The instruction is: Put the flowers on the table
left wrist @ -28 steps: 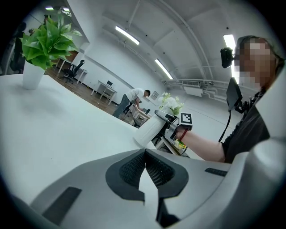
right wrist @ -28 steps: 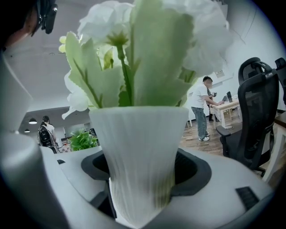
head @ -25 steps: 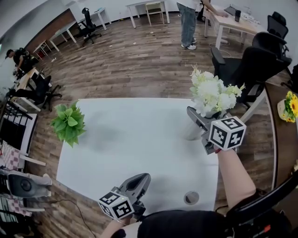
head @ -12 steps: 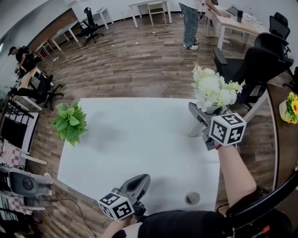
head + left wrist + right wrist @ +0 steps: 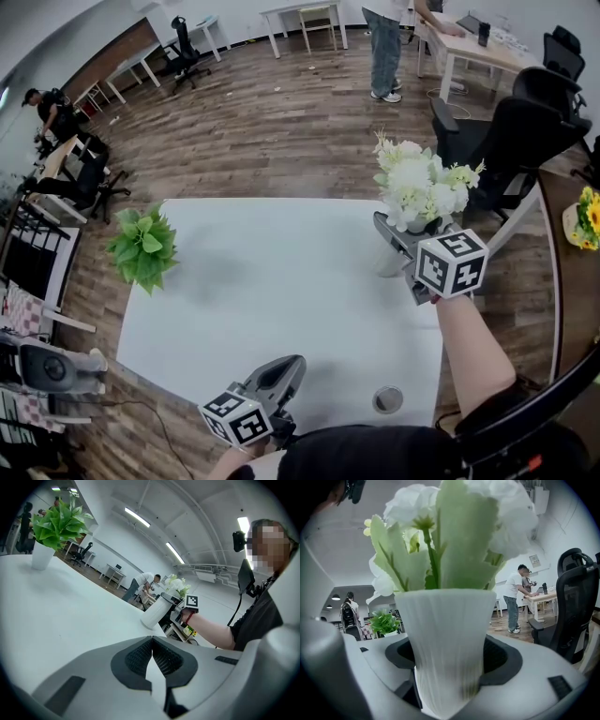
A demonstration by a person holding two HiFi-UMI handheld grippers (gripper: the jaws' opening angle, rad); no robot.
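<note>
Closest to you, at 6 o'clock in the head view, your left gripper (image 5: 152, 641) hangs over the near edge of the white table (image 5: 272, 291). Its jaws are clenched tip to tip with nothing between them. Just to its right, at about 5 o'clock on the tabletop, there is a round cable hole (image 5: 386, 400).

Further out, at 3 o'clock, your right gripper (image 5: 453, 660) is stretched out to the table's right edge. Its jaws stand wide and are grasping a white ribbed vase (image 5: 445, 620) low on its body, with a pad pressed against each side. The flowers (image 5: 417, 183), white blooms with pale green leaves, stand in that vase and rise above the gripper. From your left gripper's side, the vase's foot sits right at the tabletop by the edge and the vase leans slightly. I cannot tell whether it rests there fully or your grip is carrying it.

Across the table, at 9 o'clock, a leafy green plant (image 5: 141, 249) in a small white pot stands near the left edge, well apart from the vase.

Beyond the table, black office chairs (image 5: 516, 131) stand at 2 o'clock on the wooden floor. At 3 o'clock, yellow flowers (image 5: 587, 212) sit on a brown desk. Farthest off, at 12 to 1 o'clock, a person (image 5: 382, 47) stands beside a light desk.
</note>
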